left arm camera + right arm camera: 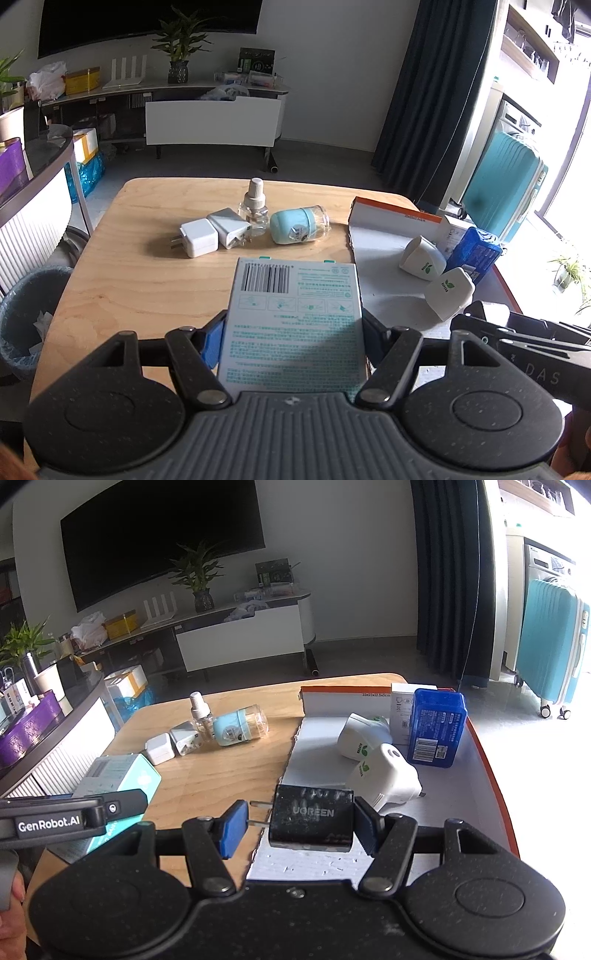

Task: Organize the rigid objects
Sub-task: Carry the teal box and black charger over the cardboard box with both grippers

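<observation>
We noted right gripper (301, 827) clamped on black UGREEN charger block (312, 821), prongs pointing left, already over orange-rimmed white tray (491, 775); left gripper (291, 345) clamped on white-teal printed carton (295, 325), tray lying to its right.

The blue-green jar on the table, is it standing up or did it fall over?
Tipped over. The blue-green jar lies on its side on the wooden table, clear end pointing sideways, beside the upright bottle.

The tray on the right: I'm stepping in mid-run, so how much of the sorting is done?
Done: two white plug-in units, a blue box and a white carton already lie in the tray. In hand: the left tongs hold a teal-and-white box; the right tongs have a black charger between their pads. Left on the table: two white chargers, a clear bottle and a teal jar.
</observation>
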The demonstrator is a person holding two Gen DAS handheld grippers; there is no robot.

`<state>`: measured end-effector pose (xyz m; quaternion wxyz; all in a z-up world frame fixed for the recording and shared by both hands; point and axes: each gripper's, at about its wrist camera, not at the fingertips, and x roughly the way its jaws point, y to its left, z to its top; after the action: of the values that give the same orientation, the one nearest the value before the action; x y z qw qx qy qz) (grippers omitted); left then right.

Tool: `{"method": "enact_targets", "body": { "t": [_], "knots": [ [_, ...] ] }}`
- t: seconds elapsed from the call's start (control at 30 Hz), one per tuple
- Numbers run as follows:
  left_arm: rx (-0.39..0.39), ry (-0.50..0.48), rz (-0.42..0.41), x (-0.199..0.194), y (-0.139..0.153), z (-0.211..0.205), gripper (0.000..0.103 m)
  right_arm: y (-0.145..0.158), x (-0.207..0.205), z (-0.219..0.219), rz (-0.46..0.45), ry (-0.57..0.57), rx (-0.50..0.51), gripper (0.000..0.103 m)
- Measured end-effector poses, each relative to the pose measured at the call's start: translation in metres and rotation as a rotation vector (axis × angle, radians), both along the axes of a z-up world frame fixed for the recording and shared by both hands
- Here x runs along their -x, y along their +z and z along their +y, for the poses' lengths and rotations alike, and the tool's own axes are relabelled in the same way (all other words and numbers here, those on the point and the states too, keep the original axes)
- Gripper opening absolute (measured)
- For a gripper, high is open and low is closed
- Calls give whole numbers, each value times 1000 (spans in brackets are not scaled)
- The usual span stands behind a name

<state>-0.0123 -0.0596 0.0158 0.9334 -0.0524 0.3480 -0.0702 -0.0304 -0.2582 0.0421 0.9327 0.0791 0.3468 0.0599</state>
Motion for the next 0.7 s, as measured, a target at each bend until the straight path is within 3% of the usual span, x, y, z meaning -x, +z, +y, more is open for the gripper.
{"method": "enact_targets", "body": {
  "t": [0.7],
  "knots": [
    [-1, -31, -4, -3, 1, -14, 72, 1, 1, -16, -1, -38, -10, 73]
  ]
}}
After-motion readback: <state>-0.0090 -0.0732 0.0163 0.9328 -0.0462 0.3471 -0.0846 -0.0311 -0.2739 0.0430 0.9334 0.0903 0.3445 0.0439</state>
